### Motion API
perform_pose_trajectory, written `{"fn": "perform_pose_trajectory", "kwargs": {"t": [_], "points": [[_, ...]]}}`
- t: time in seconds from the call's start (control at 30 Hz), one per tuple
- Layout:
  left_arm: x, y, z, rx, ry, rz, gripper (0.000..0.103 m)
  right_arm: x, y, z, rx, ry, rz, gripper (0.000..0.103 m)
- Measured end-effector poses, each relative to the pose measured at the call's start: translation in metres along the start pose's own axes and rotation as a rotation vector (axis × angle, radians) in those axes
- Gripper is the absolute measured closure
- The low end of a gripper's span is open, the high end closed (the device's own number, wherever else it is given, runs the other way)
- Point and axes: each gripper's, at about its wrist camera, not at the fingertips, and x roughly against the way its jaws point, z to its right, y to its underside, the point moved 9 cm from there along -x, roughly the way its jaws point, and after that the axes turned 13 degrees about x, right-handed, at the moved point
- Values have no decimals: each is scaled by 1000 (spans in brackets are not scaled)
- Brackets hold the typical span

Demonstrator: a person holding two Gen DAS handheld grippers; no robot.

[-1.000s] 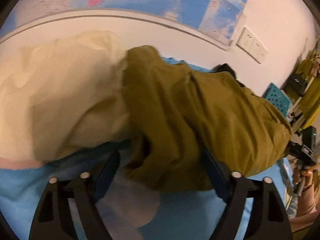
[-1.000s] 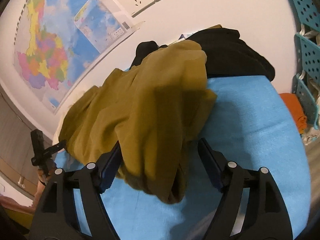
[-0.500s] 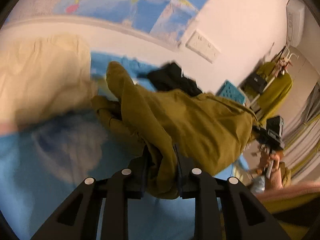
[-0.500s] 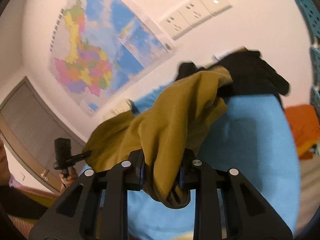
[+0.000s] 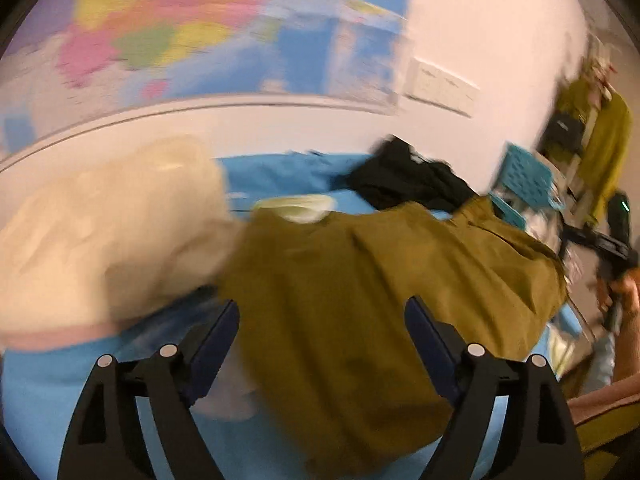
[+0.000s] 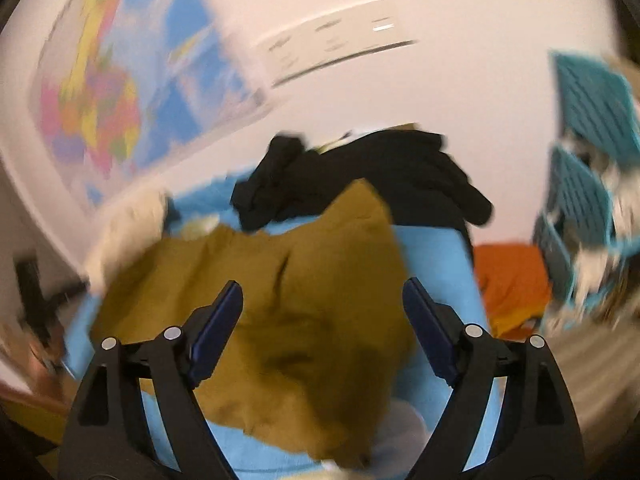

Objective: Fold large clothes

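The left gripper (image 5: 322, 322) is tilted downward, its jaws opening wide; the right gripper (image 6: 322, 308) is likewise opening, nothing being pinched.

- Probably a room in a home, though motion blur softens everything.
- A colourful wall map (image 5: 208, 36) and wall sockets (image 6: 340, 36) on a white wall.
- Clothes heaped on a blue-covered surface (image 6: 436, 256).
- Teal plastic baskets (image 6: 588, 104); garments hanging at a rack (image 5: 608, 136).

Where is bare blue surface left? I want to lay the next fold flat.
Bare cover shows right of the olive garment, below the black clothes; another patch lies between them and the cream garment. The middle is crowded.
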Motion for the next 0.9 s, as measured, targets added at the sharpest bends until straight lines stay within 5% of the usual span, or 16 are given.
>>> {"fn": "perform_pose_trajectory", "kwargs": {"t": [0.23,0.57,0.63,0.7,0.77,0.9], "points": [[-68,6,29,-123,-80,-121,27,-88,2,-26,129,13,-189,30],[-85,9,20,-119,-127,-157,27,-99,14,-20,98,22,-233,28],[-88,9,19,-123,-131,-166,29,-104,17,-23,121,12,-252,42],[-90,10,17,-125,-142,-179,36,-109,19,-23,132,12,-272,81],[-95,11,14,-123,-155,-192,40,-113,20,-24,147,6,-285,100],[-101,10,6,-92,-153,-218,48,-107,10,-22,180,45,-258,102]]}}
